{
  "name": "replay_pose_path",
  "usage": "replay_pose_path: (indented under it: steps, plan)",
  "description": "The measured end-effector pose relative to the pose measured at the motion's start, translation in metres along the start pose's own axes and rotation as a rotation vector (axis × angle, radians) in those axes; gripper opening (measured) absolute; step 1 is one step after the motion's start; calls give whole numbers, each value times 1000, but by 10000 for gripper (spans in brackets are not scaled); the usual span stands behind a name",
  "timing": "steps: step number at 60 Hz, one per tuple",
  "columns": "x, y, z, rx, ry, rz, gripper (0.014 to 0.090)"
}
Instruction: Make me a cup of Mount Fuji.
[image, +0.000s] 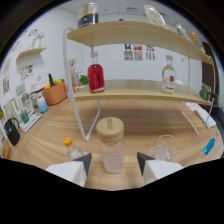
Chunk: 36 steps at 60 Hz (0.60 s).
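Fingers (114, 163) open — lidded jar (111, 145) between; bottle labels perhaps unreadable.

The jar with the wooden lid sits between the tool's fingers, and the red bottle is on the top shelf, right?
Not quite. The gripper view shows the red bottle on the lower shelf, not the top one. The jar does stand between the open tool fingers.

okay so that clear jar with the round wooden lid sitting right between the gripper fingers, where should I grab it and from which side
Grip the clear jar with the round wooden lid on its straight glass body below the lid, coming straight ahead and level. It stands upright on the wooden table, between the open gripper fingers, with a gap each side. The lid is wider and would probably slip.
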Motion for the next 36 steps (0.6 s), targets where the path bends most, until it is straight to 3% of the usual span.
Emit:
replay_pose_path:
  steps: [21,26,36]
  plan:
    - [61,-38,-103,-168,125,4,851]
    - [77,-67,-124,-173,158,-38,852]
    - [92,-155,-154,-103,171,-39,865]
